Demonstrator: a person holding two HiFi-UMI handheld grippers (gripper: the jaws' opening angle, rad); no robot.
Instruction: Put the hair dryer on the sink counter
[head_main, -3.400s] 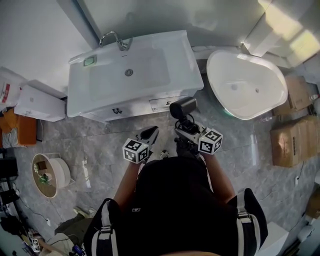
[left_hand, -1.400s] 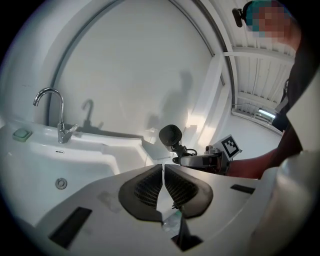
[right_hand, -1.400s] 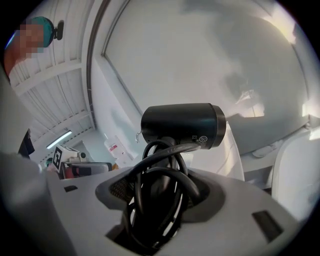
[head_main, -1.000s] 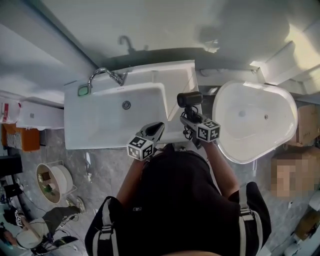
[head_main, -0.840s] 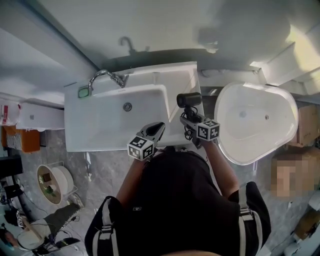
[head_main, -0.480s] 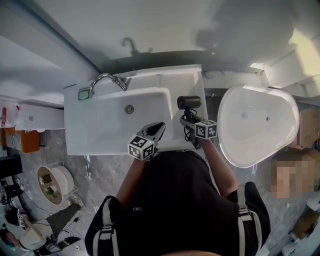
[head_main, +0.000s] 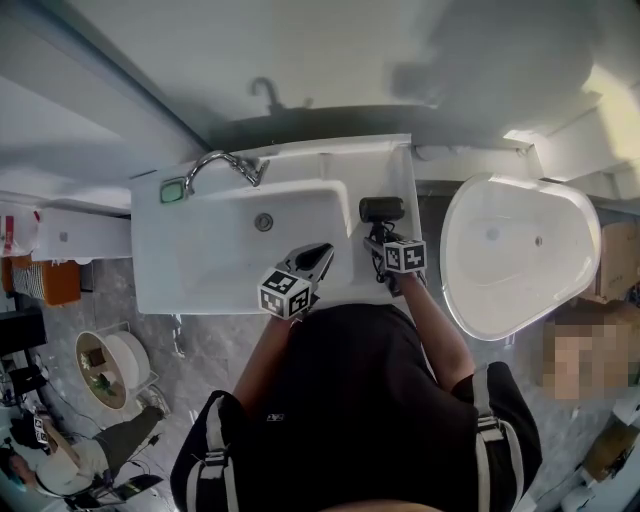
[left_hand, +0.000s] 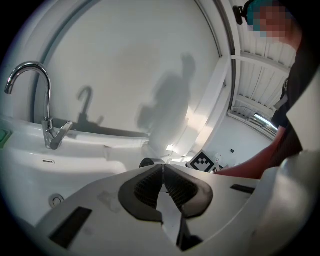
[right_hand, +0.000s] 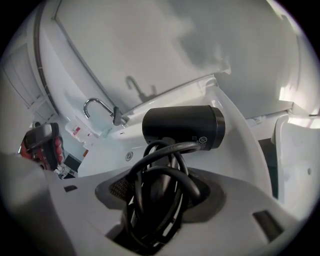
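A plain white wall rises behind the white sink counter, with a bright patch of light at its upper right. A white bathtub stands just beside the counter on grey marbled floor tiles.

Bare counter ledge is seen right of the basin. The back is blocked by faucet and wall.

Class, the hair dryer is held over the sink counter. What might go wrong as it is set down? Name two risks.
1. The counter strip beside the basin is narrow, so the hair dryer may roll into the basin or off the outer edge.
2. Loops of the cord lie round the handle inside the right gripper. They could snag when it opens and drag the hair dryer along.
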